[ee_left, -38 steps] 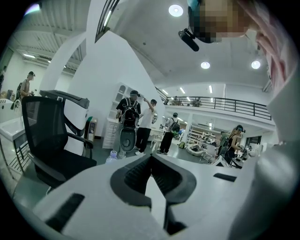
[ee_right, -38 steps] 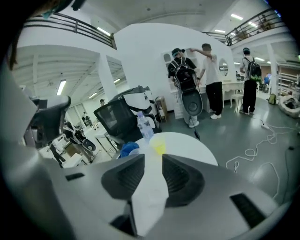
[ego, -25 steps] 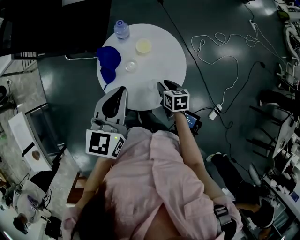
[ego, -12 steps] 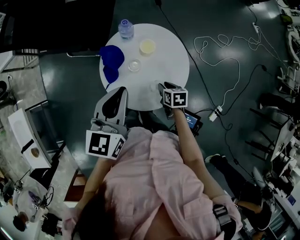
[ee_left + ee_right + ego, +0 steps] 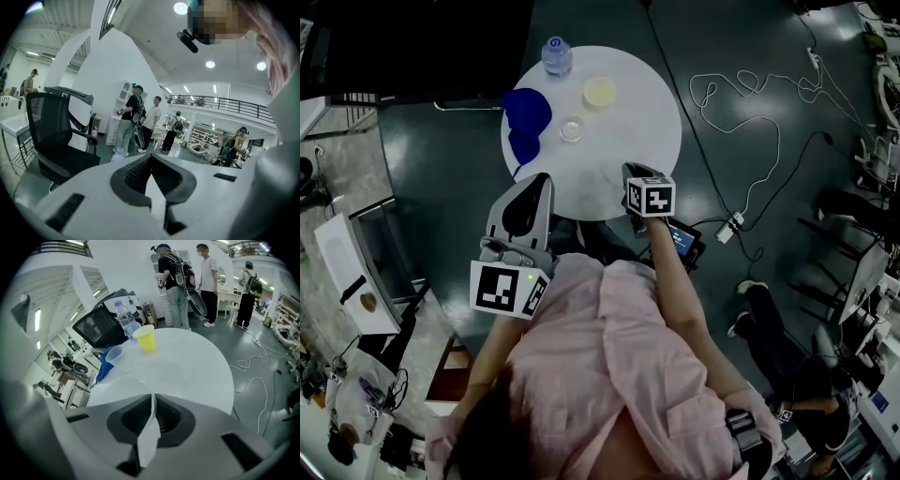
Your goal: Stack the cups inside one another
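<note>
right gripper (image 5: pixel 153 401): jaws just closed, pinching wall of clear cup (image 5: pixel 120 387) on round white table (image 5: pixel 197 371) | left gripper (image 5: pixel 150 160): jaws together, empty

clear cup (image 5: pixel 121 389): lower body hidden behind right tool (image 5: pixel 153 396) | bottle (image 5: pixel 118 153): base hidden behind left tool (image 5: pixel 151 156)

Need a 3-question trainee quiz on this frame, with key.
1. True or false: the yellow cup is nested in another cup.
2. The jaws of the right gripper hold: A) nothing B) a clear cup by its wall C) the yellow cup.
3. Fill in: in the head view the blue cloth lies at the table's ____ edge.
Key: 1 false, it stands alone. 2 B; the jaws have just been closing on it. 3 left.
</note>
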The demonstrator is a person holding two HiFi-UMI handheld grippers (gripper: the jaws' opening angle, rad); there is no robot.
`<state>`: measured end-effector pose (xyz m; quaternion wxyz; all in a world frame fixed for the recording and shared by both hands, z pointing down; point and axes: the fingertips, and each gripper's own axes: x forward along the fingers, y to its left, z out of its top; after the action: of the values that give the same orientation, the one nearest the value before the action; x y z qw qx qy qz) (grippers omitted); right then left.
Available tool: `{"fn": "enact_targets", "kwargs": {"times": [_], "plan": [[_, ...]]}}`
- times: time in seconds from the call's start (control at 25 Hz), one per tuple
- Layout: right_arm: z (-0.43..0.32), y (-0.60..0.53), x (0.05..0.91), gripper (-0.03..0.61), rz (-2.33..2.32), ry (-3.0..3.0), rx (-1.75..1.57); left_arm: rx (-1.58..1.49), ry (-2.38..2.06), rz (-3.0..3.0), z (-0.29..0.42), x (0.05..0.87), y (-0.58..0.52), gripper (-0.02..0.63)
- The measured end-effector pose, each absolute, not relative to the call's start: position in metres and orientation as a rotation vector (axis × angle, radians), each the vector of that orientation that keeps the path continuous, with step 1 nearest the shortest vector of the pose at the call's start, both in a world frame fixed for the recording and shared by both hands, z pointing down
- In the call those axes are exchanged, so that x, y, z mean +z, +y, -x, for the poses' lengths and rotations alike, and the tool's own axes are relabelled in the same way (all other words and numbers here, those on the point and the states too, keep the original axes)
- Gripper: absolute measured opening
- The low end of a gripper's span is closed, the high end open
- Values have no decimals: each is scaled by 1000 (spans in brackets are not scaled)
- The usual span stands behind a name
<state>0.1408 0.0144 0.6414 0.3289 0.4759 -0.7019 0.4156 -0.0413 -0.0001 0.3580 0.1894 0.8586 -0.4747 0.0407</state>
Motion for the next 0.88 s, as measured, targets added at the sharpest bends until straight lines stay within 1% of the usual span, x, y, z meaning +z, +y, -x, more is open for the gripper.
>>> {"fn": "enact_targets", "kwargs": {"times": [0.36, 0.88], "plan": [[-142, 4, 590, 37, -1350, -1956, 948, 86, -1344, -2431, 45, 350, 8, 18], [-153, -8, 505, 37, -1561, -2156, 843, 45, -1360, -2475, 49, 338, 16, 17]]}}
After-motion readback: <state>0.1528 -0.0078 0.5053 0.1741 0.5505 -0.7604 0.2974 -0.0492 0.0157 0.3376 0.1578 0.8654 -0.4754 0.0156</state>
